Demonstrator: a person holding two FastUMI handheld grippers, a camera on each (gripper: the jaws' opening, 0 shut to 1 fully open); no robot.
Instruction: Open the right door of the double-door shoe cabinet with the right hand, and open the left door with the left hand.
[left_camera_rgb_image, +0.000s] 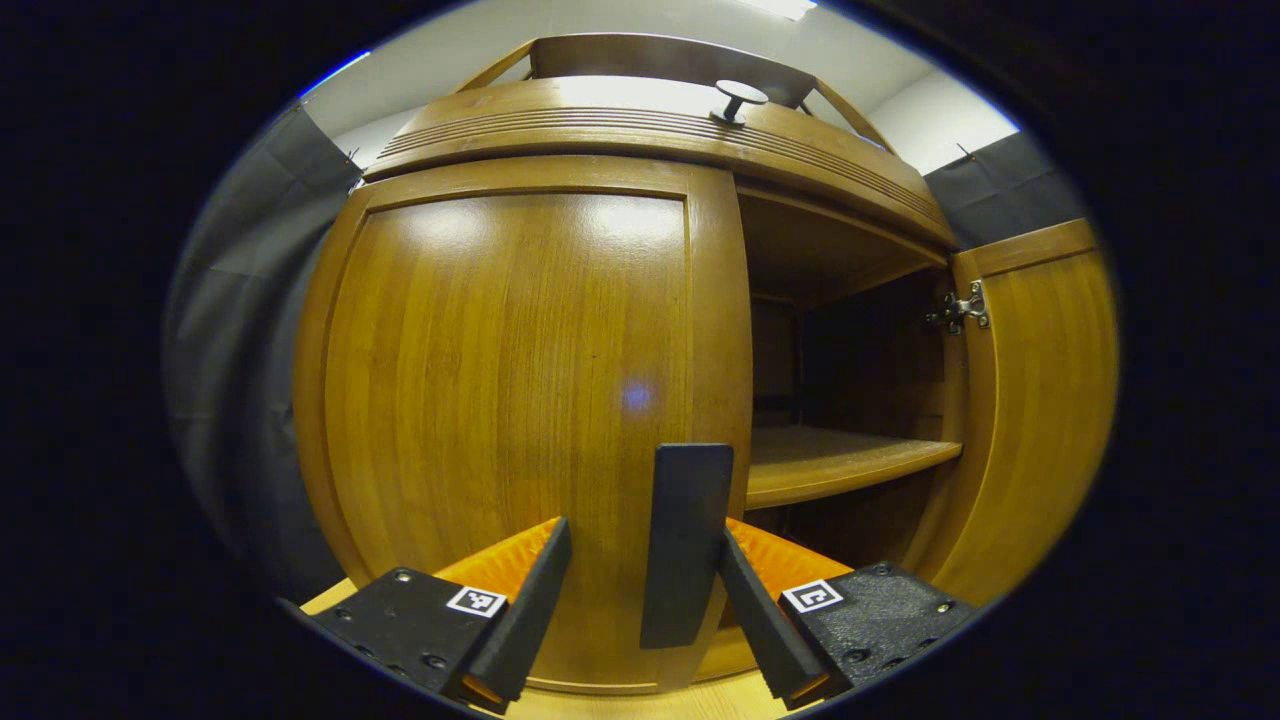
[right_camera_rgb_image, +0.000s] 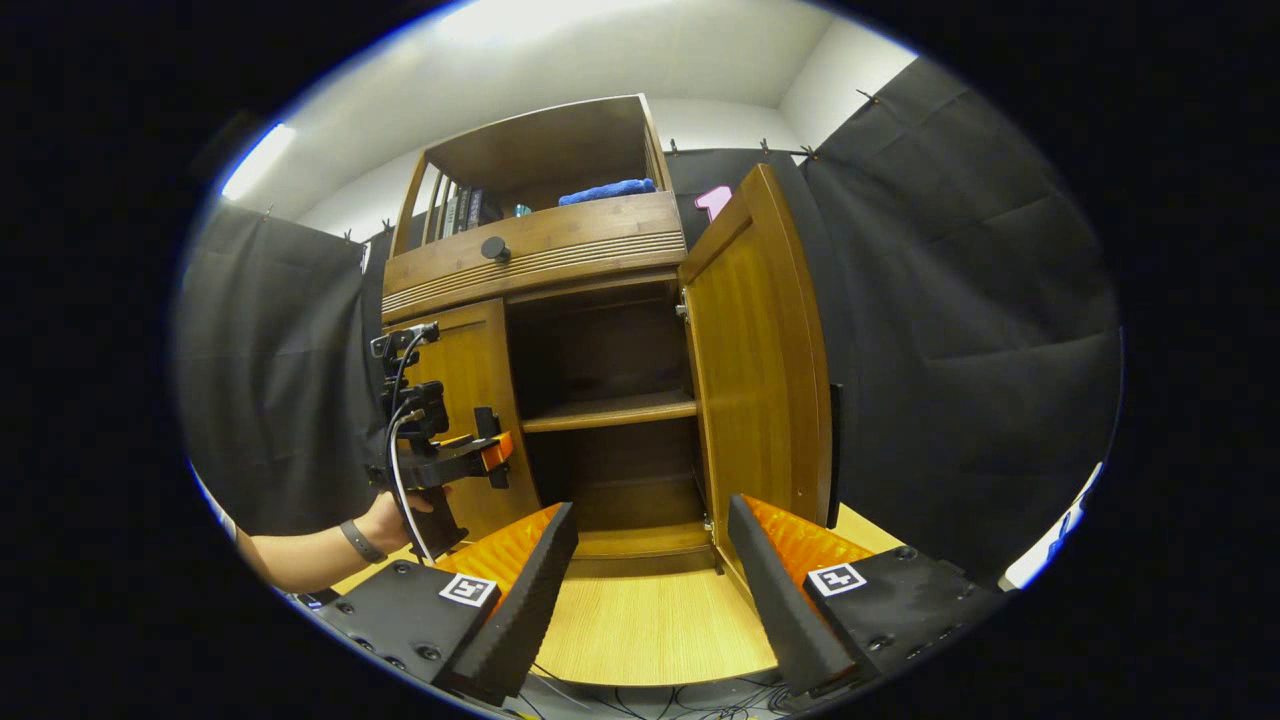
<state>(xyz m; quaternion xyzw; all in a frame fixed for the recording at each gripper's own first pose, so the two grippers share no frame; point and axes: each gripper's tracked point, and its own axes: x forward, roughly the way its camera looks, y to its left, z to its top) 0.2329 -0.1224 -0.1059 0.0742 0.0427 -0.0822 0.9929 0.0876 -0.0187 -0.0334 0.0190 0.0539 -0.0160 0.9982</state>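
Observation:
The wooden shoe cabinet's left door (left_camera_rgb_image: 510, 400) stands closed right in front of my left gripper (left_camera_rgb_image: 640, 540). Its dark vertical handle (left_camera_rgb_image: 685, 545) sits between the open fingers, close to the right one. The right door (left_camera_rgb_image: 1040, 400) is swung wide open, baring a shelf (left_camera_rgb_image: 850, 460). In the right gripper view, my right gripper (right_camera_rgb_image: 652, 510) is open and empty, back from the cabinet, facing the open compartment beside the right door (right_camera_rgb_image: 760, 370). Farther left, a hand holds the left gripper (right_camera_rgb_image: 495, 440) against the closed left door (right_camera_rgb_image: 470, 400).
Above the doors runs a drawer with a round knob (right_camera_rgb_image: 495, 248). The top shelf holds books and a blue cloth (right_camera_rgb_image: 607, 190). A light wooden platform (right_camera_rgb_image: 650, 620) lies before the cabinet, with cables at its near edge. Black cloth walls flank both sides.

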